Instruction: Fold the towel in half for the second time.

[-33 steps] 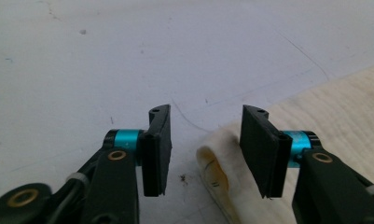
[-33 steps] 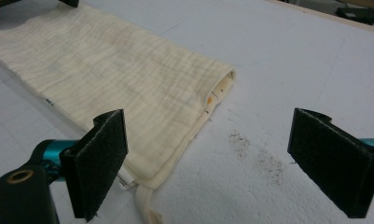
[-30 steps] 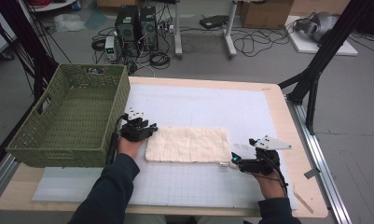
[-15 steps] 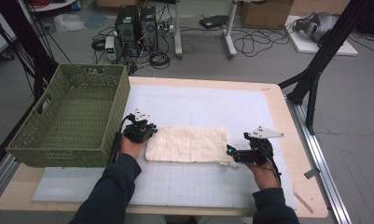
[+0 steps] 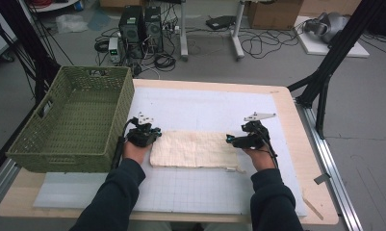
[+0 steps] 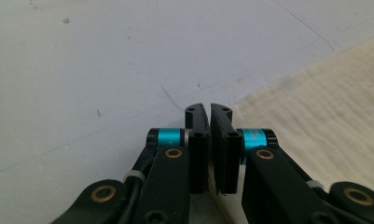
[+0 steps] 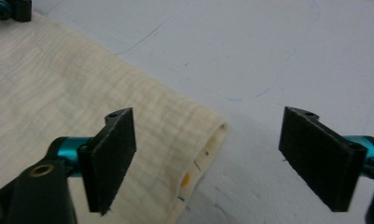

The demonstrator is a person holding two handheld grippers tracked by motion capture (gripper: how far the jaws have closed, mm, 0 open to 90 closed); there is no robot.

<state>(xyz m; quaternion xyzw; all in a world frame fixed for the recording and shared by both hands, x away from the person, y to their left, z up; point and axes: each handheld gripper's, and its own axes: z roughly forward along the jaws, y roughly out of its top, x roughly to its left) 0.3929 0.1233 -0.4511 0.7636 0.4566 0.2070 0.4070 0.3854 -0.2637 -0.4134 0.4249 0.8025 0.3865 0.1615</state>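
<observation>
In the high view, a folded cream cloth (image 5: 194,149) lies at the centre of the white mat (image 5: 205,108), with the left gripper (image 5: 143,136) at its left end, the right gripper (image 5: 238,140) at its right end, and a green woven basket (image 5: 75,120) at the frame's left. In the left gripper view, the jaws are clenched at the cloth's (image 6: 324,116) corner, seemingly pinching its edge, though the contact is hidden. In the right gripper view, the jaws stand wide apart though they have just been closing, straddling the cloth's (image 7: 58,93) folded end without touching it.

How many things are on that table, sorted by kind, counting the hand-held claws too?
Green woven plastic basket: 1
Folded cream cotton cloth: 1
Black hand-held claws, left claw and right claw: 2
White gridded mat: 1
Total: 5
</observation>
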